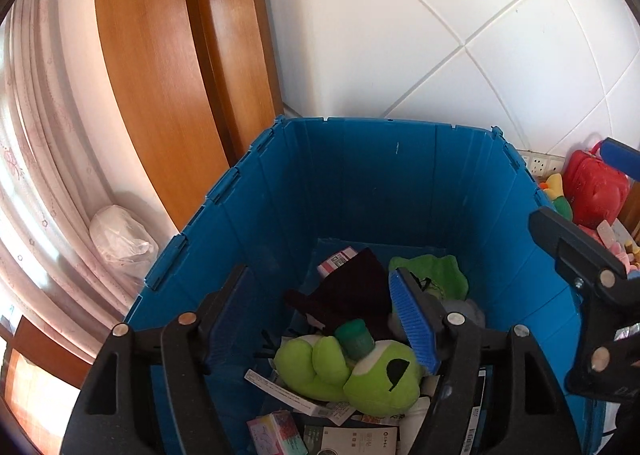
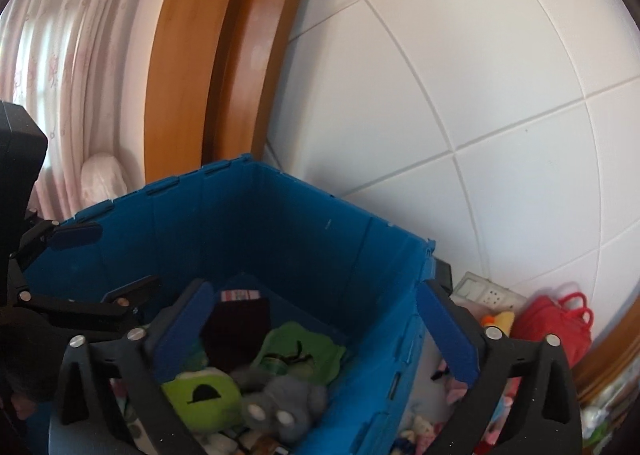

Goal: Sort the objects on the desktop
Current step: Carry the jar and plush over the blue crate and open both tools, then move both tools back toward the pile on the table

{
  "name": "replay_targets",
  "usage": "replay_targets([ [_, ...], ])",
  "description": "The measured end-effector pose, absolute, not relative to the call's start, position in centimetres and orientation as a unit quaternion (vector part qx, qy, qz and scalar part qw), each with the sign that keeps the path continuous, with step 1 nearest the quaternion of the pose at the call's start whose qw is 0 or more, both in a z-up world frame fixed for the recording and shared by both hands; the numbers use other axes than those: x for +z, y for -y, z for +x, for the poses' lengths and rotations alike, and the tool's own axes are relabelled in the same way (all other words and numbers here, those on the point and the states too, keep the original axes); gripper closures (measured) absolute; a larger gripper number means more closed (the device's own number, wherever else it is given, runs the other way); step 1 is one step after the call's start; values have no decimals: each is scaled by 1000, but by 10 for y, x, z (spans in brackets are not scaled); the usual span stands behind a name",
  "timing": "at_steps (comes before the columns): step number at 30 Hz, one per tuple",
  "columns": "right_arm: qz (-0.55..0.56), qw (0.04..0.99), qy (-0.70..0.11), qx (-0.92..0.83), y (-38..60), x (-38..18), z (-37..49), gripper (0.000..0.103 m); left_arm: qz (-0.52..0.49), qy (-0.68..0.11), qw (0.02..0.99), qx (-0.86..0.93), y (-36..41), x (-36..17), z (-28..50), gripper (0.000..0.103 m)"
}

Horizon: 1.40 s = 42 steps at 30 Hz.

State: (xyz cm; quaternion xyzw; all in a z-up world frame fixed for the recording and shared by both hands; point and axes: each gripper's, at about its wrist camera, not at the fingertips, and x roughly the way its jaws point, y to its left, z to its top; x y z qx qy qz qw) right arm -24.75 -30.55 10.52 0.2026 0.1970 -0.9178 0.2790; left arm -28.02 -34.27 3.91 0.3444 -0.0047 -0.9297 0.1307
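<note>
White tiled wall (image 1: 440, 27) meets a wooden door frame (image 1: 168, 67) (sunlit pink curtain (image 1: 36, 159) beside it)

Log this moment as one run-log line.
phase: over bin | left gripper: open, empty | right gripper: open, empty | deep blue plastic bin: holds lime-green plush toy, grey plush toy, boxes

Left gripper (image 1: 320, 319) jaws spread wide, nothing between them, blue pads facing inward, tilted downward. Right gripper (image 2: 312, 331) likewise wide apart and empty, also angled down. Each shows in the other's view (right one at the right edge of the left view, left one at the left edge of the right view), so they sit side by side
</note>
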Motion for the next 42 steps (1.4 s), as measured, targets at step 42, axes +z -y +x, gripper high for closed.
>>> replay_targets([
  [42,337,22,-94,-937,-275,-12,-214,0,311,5,-42,-949,-20,-33,-196,23],
])
